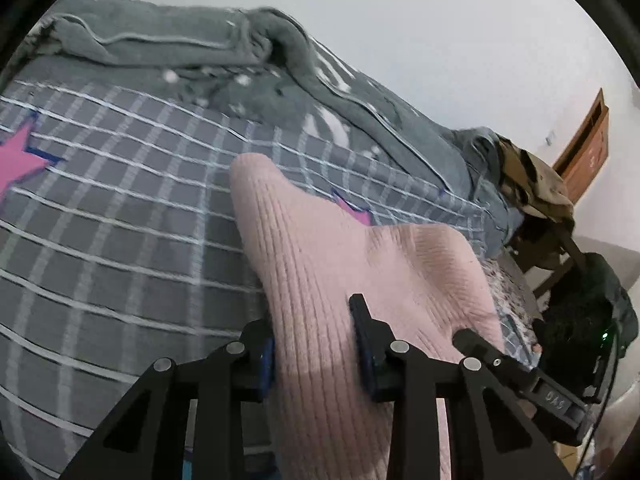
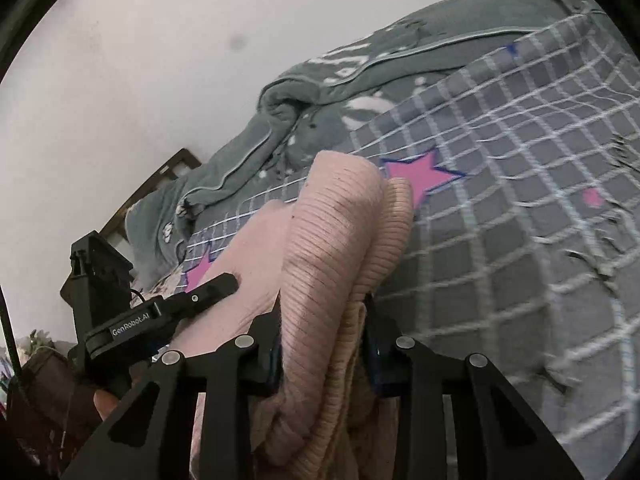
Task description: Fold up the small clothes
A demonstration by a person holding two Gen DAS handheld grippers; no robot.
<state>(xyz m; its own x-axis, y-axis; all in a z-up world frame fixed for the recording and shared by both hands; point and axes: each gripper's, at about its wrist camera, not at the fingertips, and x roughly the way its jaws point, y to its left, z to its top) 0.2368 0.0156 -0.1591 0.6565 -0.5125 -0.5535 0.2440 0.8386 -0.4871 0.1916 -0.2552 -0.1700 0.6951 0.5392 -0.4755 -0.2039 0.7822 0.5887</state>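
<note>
I have both claws pinching the pink ribbed knit garment, lifted off the grey checked bedsheet with its pink stars. The left gripper has its blue pads pressed into a single layer of the knit. The right gripper is clamped on a thicker, bunched roll of the same cloth. By my reading I hold the two points along one edge so the garment hangs between them, ready to be carried over and laid flat for a fold.

The left wrist view shows the knit stretching away in a broad sheet towards a far corner that droops to the bed. It also shows the right gripper's finger at the lower right and a cluttered wooden stool beside the bed. The right wrist view shows what the other misses: the fabric doubled on itself in at least two layers inside my right claw, and the left gripper seen from the side, biting the cloth. A rumpled grey blanket lies along the wall in both views.
</note>
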